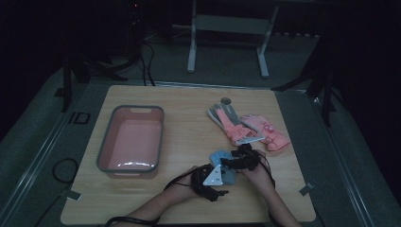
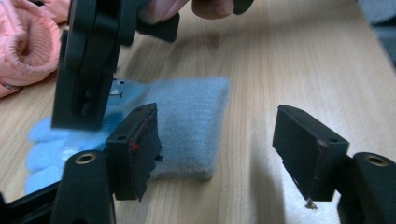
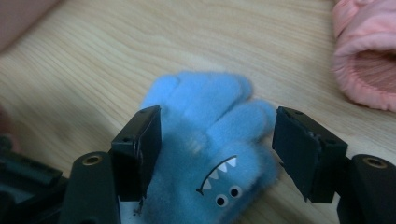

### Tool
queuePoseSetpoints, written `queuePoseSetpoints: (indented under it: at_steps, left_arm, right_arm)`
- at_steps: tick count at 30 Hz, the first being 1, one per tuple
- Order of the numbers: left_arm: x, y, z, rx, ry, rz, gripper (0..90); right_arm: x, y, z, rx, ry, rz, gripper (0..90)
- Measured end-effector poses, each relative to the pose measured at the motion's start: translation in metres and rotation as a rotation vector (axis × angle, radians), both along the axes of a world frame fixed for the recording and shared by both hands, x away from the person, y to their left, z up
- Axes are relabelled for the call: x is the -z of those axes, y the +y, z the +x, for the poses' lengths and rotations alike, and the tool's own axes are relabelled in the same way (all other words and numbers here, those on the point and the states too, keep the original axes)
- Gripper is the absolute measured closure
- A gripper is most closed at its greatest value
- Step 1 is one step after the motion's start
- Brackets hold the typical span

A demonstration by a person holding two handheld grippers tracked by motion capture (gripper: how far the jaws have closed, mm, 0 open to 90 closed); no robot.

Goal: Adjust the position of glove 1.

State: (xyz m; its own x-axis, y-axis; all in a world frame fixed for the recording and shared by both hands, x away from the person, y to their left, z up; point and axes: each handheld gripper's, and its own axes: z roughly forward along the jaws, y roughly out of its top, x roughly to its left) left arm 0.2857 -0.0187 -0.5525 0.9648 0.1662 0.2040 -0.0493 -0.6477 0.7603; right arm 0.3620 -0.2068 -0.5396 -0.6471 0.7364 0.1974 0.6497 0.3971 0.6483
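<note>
Few readable marks appear; on the dark floor strip left of the table (image 1: pixel 189 198) stand the pale letters "ID" (image 1: pixel 78 117), just beside the table's far left corner. The blue glove (image 3: pixel 210 158) carries no wording, only a printed cartoon face (image 3: pixel 219 184): a curved mouth line with white teeth and two round eyes, seen in the right gripper view; a small dark print on the same glove in the left gripper view (image 2: pixel 117 88) is too small to make out.
</note>
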Motion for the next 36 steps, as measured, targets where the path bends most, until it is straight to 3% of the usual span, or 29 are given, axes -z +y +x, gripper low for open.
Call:
queuePoseSetpoints:
  at_steps: [5,8,10,12,17,19,25,26,30,36]
  left_arm:
    - [0.003,-0.005,0.0,0.006,-0.039,0.053,40.8]
    - [0.005,-0.008,-0.003,-0.007,-0.09,0.086,45.5]
    - [0.005,-0.009,-0.003,-0.024,-0.099,0.092,50.0]
    - [0.006,-0.009,-0.003,-0.04,-0.112,0.097,61.1]
    - [0.003,-0.007,0.003,-0.066,-0.044,0.069,68.8]
    - [0.0,-0.005,0.009,-0.075,0.025,0.054,72.8]
    - [-0.004,-0.001,0.015,-0.068,0.092,0.038,75.9]
    - [-0.005,0.0,0.015,-0.07,0.095,0.038,76.5]
    - [-0.014,0.004,0.015,-0.074,0.09,0.051,77.2]
    - [-0.034,0.011,0.016,-0.089,0.056,0.053,77.3]
  right_arm:
    - [0.006,0.008,-0.003,-0.008,-0.01,-0.044,31.5]
    - [0.007,0.011,-0.007,-0.008,-0.03,-0.049,34.9]
    - [0.008,0.012,-0.008,-0.015,-0.038,-0.056,39.6]
    - [0.007,0.011,-0.008,-0.032,-0.026,-0.045,48.5]
    - [0.007,0.008,-0.006,-0.05,0.011,-0.007,62.0]
    - [0.007,0.007,-0.003,-0.061,0.049,0.018,72.5]
    - [0.007,0.006,-0.001,-0.058,0.088,0.051,77.9]
    - [0.006,0.005,-0.001,-0.061,0.108,0.076,78.4]
    - [0.001,0.005,0.0,-0.062,0.109,0.095,78.8]
    - [-0.02,0.008,0.002,-0.067,0.07,0.145,79.0]
